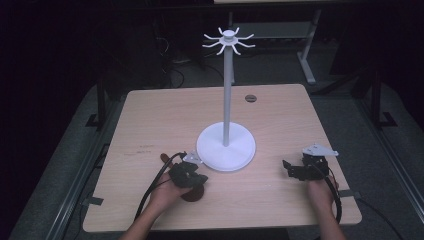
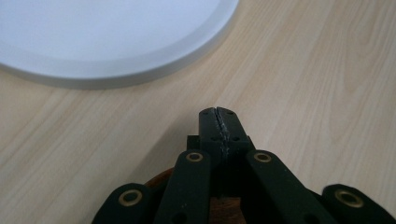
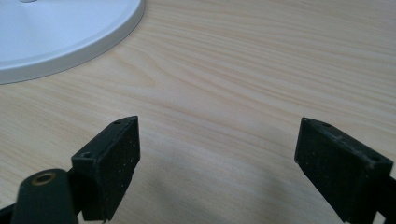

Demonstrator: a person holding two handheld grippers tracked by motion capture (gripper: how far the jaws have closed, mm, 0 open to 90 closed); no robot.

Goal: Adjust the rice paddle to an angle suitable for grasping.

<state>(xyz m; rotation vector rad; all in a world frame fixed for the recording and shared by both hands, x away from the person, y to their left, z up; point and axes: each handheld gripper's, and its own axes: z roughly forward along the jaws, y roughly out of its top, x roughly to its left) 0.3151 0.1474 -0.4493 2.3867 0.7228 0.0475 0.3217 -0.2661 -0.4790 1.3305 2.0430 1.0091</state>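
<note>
Hovering over a brown wooden utensil (image 1: 192, 192), the clenched left gripper (image 2: 218, 122) is grasping nothing; the right gripper (image 3: 217, 163) is waiting released near the white stand (image 1: 226, 147).

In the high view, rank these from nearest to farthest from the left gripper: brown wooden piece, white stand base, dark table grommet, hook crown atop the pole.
1. brown wooden piece: right under the left gripper.
2. white stand base: just beyond it, to its right.
3. dark table grommet: near the table's far edge.
4. hook crown: highest, atop the pole.
</note>
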